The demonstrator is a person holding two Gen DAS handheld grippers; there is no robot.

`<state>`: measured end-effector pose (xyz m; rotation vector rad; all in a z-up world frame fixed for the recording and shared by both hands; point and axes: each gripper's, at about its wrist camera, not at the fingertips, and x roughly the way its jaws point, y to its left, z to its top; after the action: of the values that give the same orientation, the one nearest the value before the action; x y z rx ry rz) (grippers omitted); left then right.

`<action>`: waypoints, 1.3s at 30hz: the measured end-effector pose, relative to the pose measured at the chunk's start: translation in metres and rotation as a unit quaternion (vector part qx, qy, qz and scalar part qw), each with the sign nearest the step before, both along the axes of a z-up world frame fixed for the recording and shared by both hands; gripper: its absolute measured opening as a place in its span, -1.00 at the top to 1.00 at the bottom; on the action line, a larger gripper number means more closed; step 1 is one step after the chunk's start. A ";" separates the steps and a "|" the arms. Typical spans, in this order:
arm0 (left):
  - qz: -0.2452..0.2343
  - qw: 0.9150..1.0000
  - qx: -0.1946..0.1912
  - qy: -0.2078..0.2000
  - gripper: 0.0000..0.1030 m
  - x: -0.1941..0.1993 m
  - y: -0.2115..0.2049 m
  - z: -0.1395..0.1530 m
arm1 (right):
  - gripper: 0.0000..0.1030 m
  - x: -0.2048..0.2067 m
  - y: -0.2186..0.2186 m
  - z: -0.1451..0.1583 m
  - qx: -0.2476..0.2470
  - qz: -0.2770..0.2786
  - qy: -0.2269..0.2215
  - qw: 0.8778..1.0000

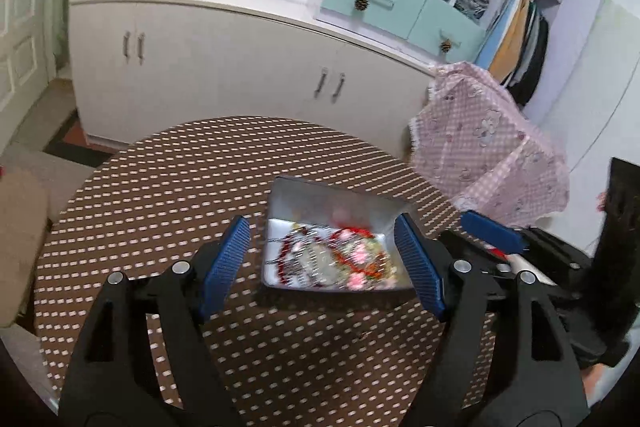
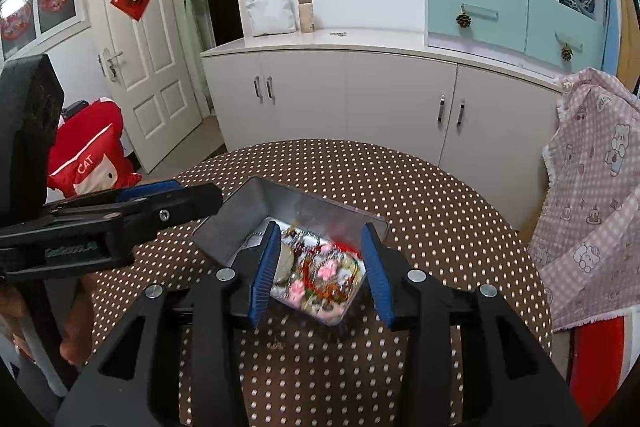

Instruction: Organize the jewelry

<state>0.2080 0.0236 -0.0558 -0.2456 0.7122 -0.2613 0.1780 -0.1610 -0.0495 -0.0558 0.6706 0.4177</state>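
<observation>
An open metal tin sits on the round brown dotted table. It holds a blurred heap of jewelry with red beads, chains and pink pieces. My left gripper stands open wide just above and in front of the tin, nothing between its pads. In the right wrist view my right gripper is open over the jewelry in the tin, its pads touching nothing I can see. The left gripper's fingers reach in from the left, level with the tin's left wall.
A pink checked cloth hangs over something at the table's right side. A white cabinet runs behind the table. A red cushion lies by the door at left. The table's near part is bare cloth.
</observation>
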 end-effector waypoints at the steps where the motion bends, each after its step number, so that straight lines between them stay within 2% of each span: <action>1: 0.006 1.000 0.009 -0.002 -0.44 -0.003 0.001 -0.001 | 0.23 -0.004 -0.001 -0.002 0.003 0.000 0.002 1.000; 3: 0.026 0.999 0.039 -0.009 -0.44 -0.012 0.003 -0.003 | 0.23 -0.011 0.000 -0.006 0.003 0.003 0.005 1.000; 8: 0.058 0.995 0.078 -0.015 -0.44 -0.026 0.013 -0.010 | 0.23 -0.034 0.011 -0.027 -0.002 0.018 0.024 1.000; 13: 0.073 0.993 0.095 -0.012 -0.44 -0.041 0.023 -0.017 | 0.23 -0.046 0.027 -0.053 -0.028 0.026 0.044 0.998; 16: 0.078 0.991 0.106 -0.011 -0.44 -0.047 0.026 -0.021 | 0.23 -0.043 0.034 -0.067 -0.054 0.020 0.051 0.997; 19: 0.075 0.991 0.107 -0.007 -0.44 -0.050 0.028 -0.025 | 0.23 -0.034 0.038 -0.078 -0.057 0.019 0.067 0.996; 27: 0.071 0.992 0.104 -0.008 -0.44 -0.050 0.028 -0.024 | 0.23 -0.014 0.044 -0.082 -0.063 0.020 0.078 0.995; 29: 0.070 0.992 0.104 -0.009 -0.44 -0.047 0.026 -0.022 | 0.29 -0.012 0.045 -0.083 -0.066 0.023 0.084 0.994; 31: 0.069 0.992 0.105 -0.010 -0.44 -0.045 0.023 -0.021 | 0.52 -0.012 0.047 -0.085 -0.071 0.027 0.084 0.994; 35: 0.065 0.992 0.105 -0.009 -0.44 -0.039 0.019 -0.020 | 0.64 -0.010 0.051 -0.086 -0.085 0.029 0.081 0.993; 37: 0.065 0.992 0.105 -0.010 -0.44 -0.036 0.017 -0.019 | 0.79 -0.008 0.051 -0.085 -0.089 0.030 0.078 0.992; 39: 0.063 0.992 0.106 -0.010 -0.44 -0.033 0.016 -0.018 | 0.79 -0.008 0.048 -0.085 -0.085 0.030 0.077 0.993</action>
<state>0.1746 0.0397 -0.0742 -0.0856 0.6952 -0.0661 0.1705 -0.1126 -0.1342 -0.2069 0.8575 0.4251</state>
